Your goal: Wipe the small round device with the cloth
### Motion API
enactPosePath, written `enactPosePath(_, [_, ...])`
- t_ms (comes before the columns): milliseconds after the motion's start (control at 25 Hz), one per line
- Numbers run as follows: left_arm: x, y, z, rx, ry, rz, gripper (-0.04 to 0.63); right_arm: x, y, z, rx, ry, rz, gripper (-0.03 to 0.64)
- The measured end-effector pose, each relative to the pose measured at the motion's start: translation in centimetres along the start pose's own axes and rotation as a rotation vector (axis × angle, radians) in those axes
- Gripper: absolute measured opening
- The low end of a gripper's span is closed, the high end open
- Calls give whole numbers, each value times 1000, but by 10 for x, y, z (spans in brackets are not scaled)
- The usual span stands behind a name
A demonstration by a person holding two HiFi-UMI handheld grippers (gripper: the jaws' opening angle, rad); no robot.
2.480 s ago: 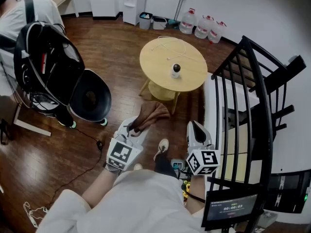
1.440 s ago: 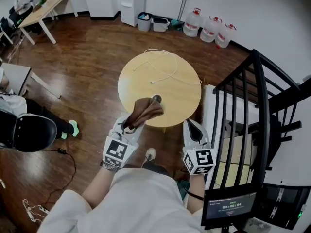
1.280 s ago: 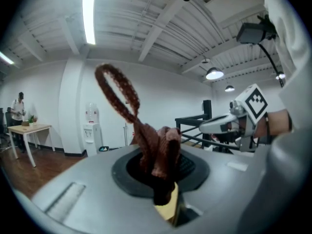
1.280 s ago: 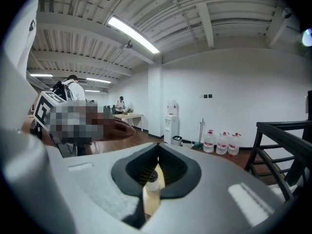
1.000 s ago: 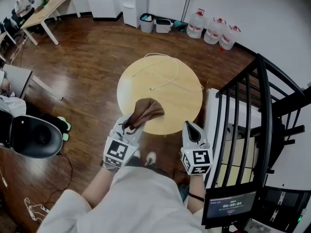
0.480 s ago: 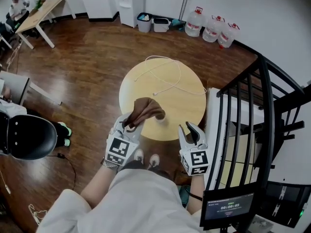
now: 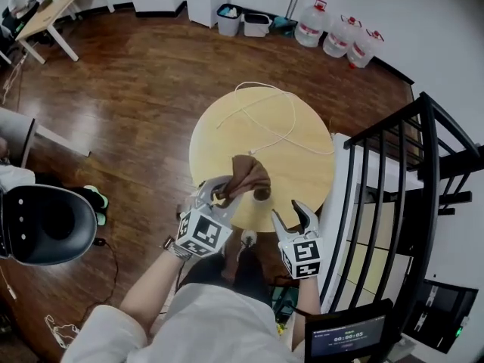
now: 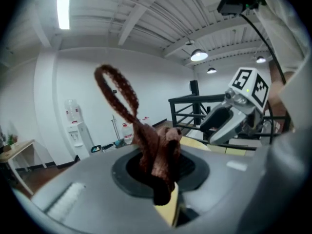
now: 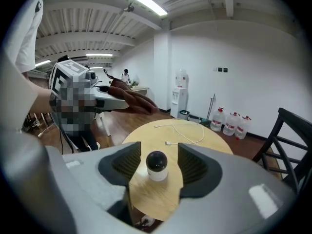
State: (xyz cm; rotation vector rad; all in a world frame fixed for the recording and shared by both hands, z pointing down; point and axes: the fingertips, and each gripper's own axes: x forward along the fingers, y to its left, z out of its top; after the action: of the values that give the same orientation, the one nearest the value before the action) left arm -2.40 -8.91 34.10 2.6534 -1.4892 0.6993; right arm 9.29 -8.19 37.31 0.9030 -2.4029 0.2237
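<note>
The small round device [image 9: 157, 165], white with a black dome, stands near the front edge of the round wooden table [image 7: 287, 153]. In the right gripper view it shows in the gap between my right gripper's jaws, untouched. My right gripper [image 7: 291, 214] is open; its jaws have just been opening with nothing pressed between them. My left gripper [image 7: 219, 195] is shut on the brown cloth [image 7: 247, 177], which hangs over the table's front edge and hides most of the device in the head view. The cloth [image 8: 156, 147] bunches between the left jaws, one loop sticking up.
A white cable [image 7: 274, 118] loops across the table's far half. A black metal railing [image 7: 393, 165] stands close on the right. Water bottles [image 7: 344, 32] and bins line the far wall. A black office chair [image 7: 41, 221] is at the left.
Both grippers have sunk and come closer to the table's front edge. The right jaws went from shut to open. The cloth now hangs over the spot where the device stands.
</note>
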Motion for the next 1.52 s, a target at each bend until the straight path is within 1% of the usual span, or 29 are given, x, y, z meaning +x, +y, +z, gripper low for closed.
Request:
enactPosePath(120, [18,2,-13,1,17,-18,74,23,-3,-12,3,31,20,241])
enactPosePath(200, [29,1,-20,0,25,-35,74,38,-4,-20,9,48,34,264])
enactPosePath(320, [43,-8,-27,2,25,-73,74,56,1,-35,3,74,82,294])
enactPosePath(440, [51,-19,-31,12,13,-123,74,73,12,-52,-9,119,136,319])
enactPosePath(560, [56,-32,-35,49,2,-189,74,87,20,-65,-2,156,169,328])
enactPosePath(680, [60,-34,-46,57,17,-229,74,99,22,-64,6,158,168,330])
enactPosePath(800, [60,-39,-56,43,36,-262,74,102,20,-61,-12,170,134,330])
enactPosePath(960, [61,-47,-69,41,58,-288,74,102,20,-60,17,152,128,328])
enactPosePath(1040, [63,-50,-78,26,71,-289,74,101,20,-60,21,135,124,327])
enactPosePath(1120, [65,-54,-89,-8,87,-288,74,98,19,-65,28,124,117,313])
enactPosePath(1320, [69,-66,-114,-68,134,-286,72,92,18,-66,30,113,109,311])
enactPosePath(1400, [73,-68,-122,-91,147,-297,72,93,17,-63,33,107,106,311])
enactPosePath(1520, [77,-74,-130,-146,161,-330,72,93,17,-61,40,95,110,311])
